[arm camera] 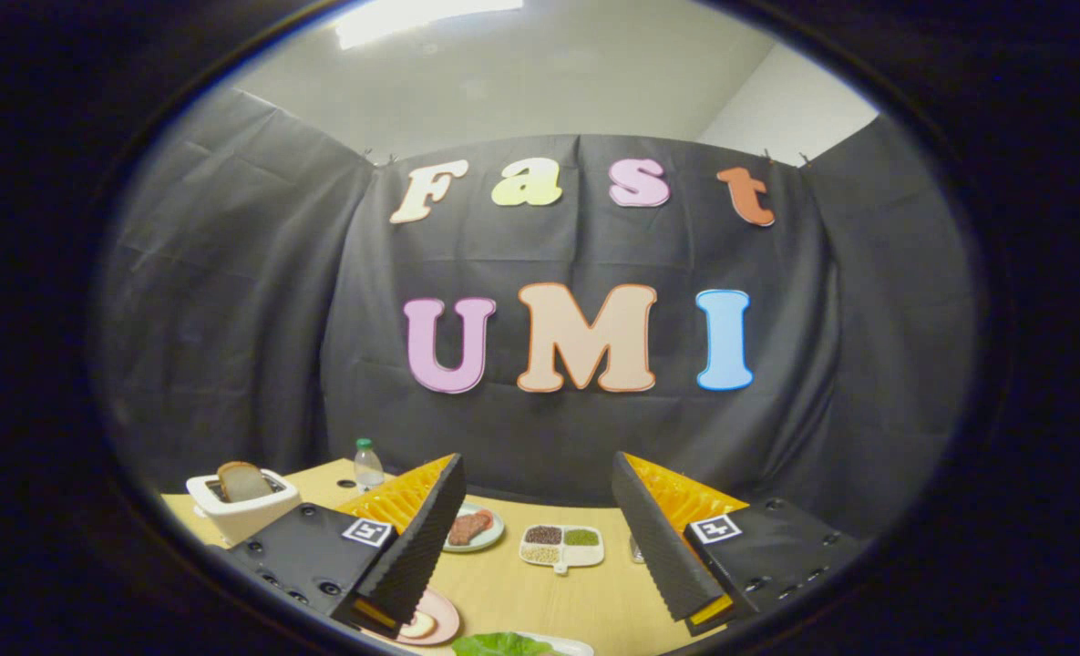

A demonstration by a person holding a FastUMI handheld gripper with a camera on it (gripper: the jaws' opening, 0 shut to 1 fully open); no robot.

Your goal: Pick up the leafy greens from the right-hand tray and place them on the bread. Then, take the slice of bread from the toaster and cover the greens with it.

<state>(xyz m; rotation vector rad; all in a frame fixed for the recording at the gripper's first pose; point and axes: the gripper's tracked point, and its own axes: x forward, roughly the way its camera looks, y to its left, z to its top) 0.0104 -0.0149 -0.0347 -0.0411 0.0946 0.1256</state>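
Gripper spread wide over table, nothing held. Leafy greens at 6 o'clock, low between fingers; bread at 7. Beyond, toaster at 10 with slice. Risk: approaching nearly blind, snagging tray rim, tearing leaves.

You see a wooden table; between your spread fingers sit a sectioned dish and meat plate, with toaster and bottle beyond the left one.
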